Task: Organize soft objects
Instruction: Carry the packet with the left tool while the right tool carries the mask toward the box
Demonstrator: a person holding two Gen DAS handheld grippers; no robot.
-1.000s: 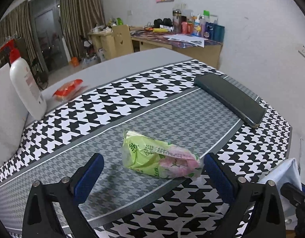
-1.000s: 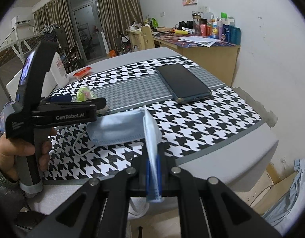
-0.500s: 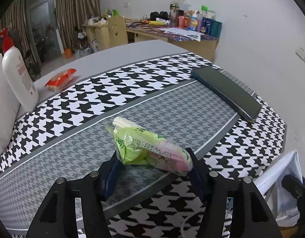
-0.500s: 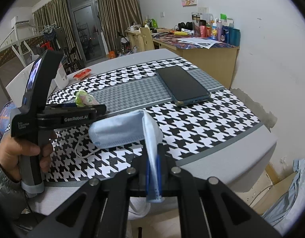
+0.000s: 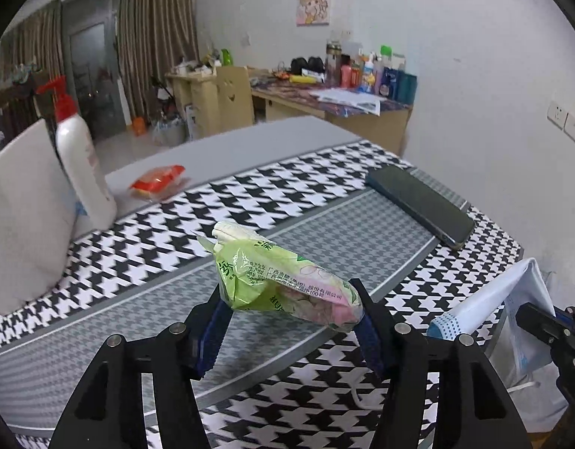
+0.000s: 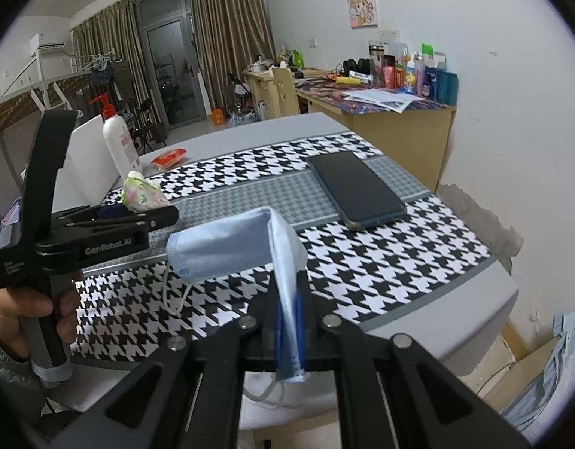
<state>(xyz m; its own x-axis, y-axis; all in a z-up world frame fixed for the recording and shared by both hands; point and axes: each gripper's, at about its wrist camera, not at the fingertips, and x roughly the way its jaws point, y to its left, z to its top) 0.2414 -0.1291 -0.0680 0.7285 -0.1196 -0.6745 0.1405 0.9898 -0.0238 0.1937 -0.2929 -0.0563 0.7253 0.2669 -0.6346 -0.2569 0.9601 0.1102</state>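
My left gripper (image 5: 291,307) is shut on a green and pink tissue pack (image 5: 283,280) and holds it lifted above the houndstooth table runner (image 5: 325,194). The pack also shows in the right wrist view (image 6: 141,192), with the left gripper (image 6: 137,217) beside it. My right gripper (image 6: 289,310) is shut on a light blue face mask (image 6: 235,243), which hangs folded over the table's near edge, its ear loop dangling. The mask also shows at the right in the left wrist view (image 5: 501,295).
A dark phone (image 5: 418,202) lies on the runner at the right. A white pump bottle (image 5: 81,157) with a red top and a red snack packet (image 5: 158,181) stand at the far left. A white cushion (image 5: 21,209) leans at the left. A cluttered desk (image 6: 381,101) stands behind.
My left gripper closed on the tissue pack and lifted it off the table. My right gripper raised the mask slightly.
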